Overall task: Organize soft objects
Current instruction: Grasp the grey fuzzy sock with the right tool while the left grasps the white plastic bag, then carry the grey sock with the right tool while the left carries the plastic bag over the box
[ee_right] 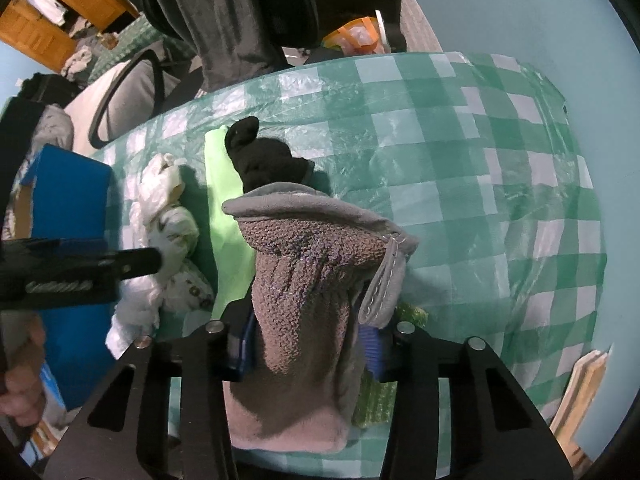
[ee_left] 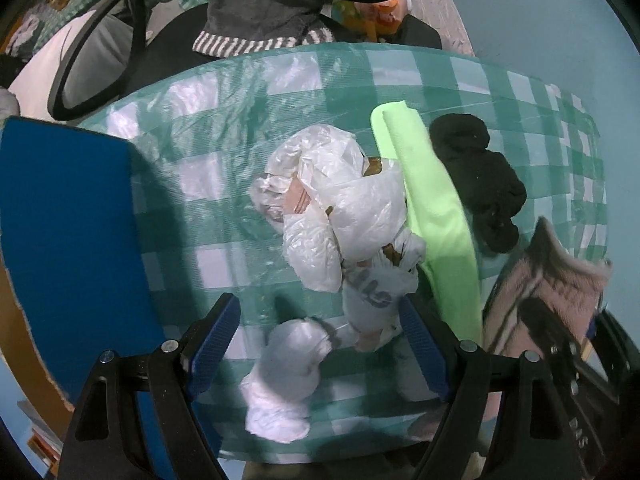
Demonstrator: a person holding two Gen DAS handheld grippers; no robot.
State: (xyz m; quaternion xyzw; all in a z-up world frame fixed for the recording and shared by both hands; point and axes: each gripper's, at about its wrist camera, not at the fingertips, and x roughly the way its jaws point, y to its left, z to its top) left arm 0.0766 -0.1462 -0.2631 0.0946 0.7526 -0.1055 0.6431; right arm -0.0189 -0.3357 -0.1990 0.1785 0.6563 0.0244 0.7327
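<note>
Several crumpled white plastic bags (ee_left: 336, 208) lie in a heap on the green checked tablecloth (ee_left: 240, 152). My left gripper (ee_left: 320, 348) hangs open straight above their near end. A printed bag (ee_left: 372, 300) sits by its right pad without being pressed. Right of the heap lie a light green cloth (ee_left: 432, 208) and a black sock-like bundle (ee_left: 480, 176). My right gripper (ee_right: 308, 348) is shut on a grey-brown fuzzy cloth (ee_right: 312, 280) that fills the gap between its blue pads. A green knitted piece (ee_right: 376, 400) shows under that cloth. The left gripper's finger (ee_right: 152, 260) shows above the bags.
A blue box (ee_left: 68, 216) stands at the table's left end. Beyond the far edge are a chair with a black armrest (ee_left: 96, 60) and a person in a grey garment (ee_left: 260, 8). A wooden piece (ee_right: 580, 392) sits off the near right corner.
</note>
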